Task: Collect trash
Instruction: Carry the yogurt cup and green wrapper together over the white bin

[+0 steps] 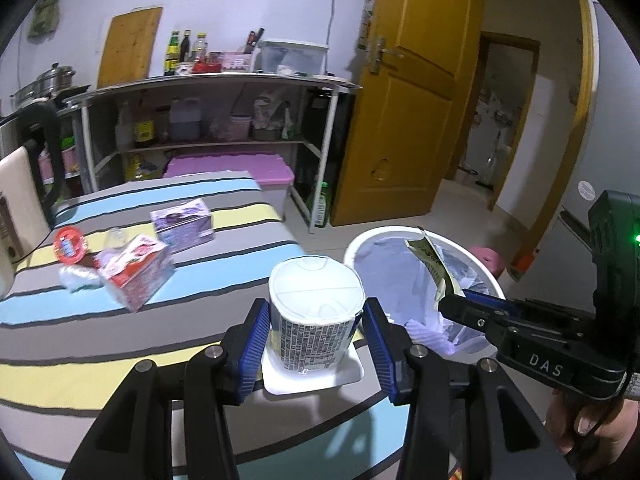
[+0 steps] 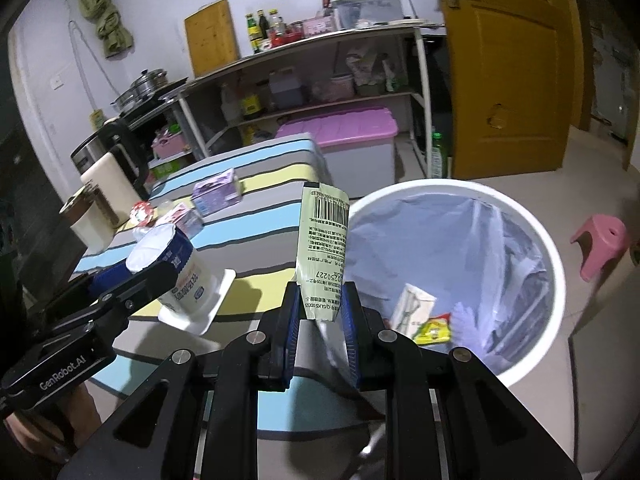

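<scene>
Two grippers, one item each — the left gripper clamps an upturned yogurt cup on the striped table, the right gripper pinches a green wrapper beside the white bin — while two cartons, one red and one purple, lie farther back.

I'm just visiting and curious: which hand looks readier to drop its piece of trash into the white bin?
Probably the right. The right gripper pinches a green wrapper at the rim of the bin. The left gripper brackets an upturned yogurt cup that still appears to rest on the striped table.
</scene>
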`<action>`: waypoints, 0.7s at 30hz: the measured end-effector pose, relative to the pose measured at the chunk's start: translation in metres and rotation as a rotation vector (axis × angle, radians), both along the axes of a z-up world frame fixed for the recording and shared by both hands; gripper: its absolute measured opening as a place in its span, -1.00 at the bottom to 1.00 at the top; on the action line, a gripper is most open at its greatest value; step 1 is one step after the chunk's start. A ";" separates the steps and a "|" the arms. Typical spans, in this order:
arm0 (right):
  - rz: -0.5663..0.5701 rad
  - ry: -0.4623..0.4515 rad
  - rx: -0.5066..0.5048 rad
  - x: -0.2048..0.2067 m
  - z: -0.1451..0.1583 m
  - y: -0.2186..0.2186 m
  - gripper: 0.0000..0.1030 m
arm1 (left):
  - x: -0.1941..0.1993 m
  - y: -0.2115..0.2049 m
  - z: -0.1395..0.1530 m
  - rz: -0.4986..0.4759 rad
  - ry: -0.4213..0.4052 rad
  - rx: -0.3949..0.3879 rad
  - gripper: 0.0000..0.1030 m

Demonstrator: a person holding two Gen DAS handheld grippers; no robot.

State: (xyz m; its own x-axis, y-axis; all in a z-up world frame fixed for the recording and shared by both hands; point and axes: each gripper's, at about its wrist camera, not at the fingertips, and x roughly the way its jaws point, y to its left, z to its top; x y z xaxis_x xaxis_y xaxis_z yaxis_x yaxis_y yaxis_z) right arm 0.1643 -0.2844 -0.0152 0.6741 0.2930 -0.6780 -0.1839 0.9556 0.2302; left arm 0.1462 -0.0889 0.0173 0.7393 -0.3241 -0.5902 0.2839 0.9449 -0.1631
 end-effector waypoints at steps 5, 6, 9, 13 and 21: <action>-0.037 0.004 0.000 0.002 -0.002 -0.018 -0.59 | 0.011 -0.022 -0.003 -0.041 0.008 -0.006 -0.07; -0.043 0.005 0.001 0.002 -0.002 -0.021 -0.59 | 0.012 -0.025 -0.004 -0.049 0.009 -0.007 -0.07; -0.062 0.012 0.001 0.005 -0.005 -0.032 -0.59 | 0.019 -0.038 -0.004 -0.073 0.010 -0.011 -0.07; -0.087 0.020 -0.002 0.006 -0.008 -0.044 -0.59 | 0.028 -0.055 -0.005 -0.112 0.013 -0.023 -0.07; -0.140 0.046 -0.008 0.010 -0.016 -0.067 -0.59 | 0.043 -0.086 -0.014 -0.195 0.033 -0.036 -0.07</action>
State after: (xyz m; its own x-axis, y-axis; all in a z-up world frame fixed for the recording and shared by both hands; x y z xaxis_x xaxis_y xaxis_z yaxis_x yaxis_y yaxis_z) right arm 0.1740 -0.3512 -0.0311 0.6763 0.1929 -0.7109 -0.0381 0.9730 0.2278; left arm 0.1892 -0.1746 0.0038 0.6409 -0.4800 -0.5990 0.4545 0.8662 -0.2078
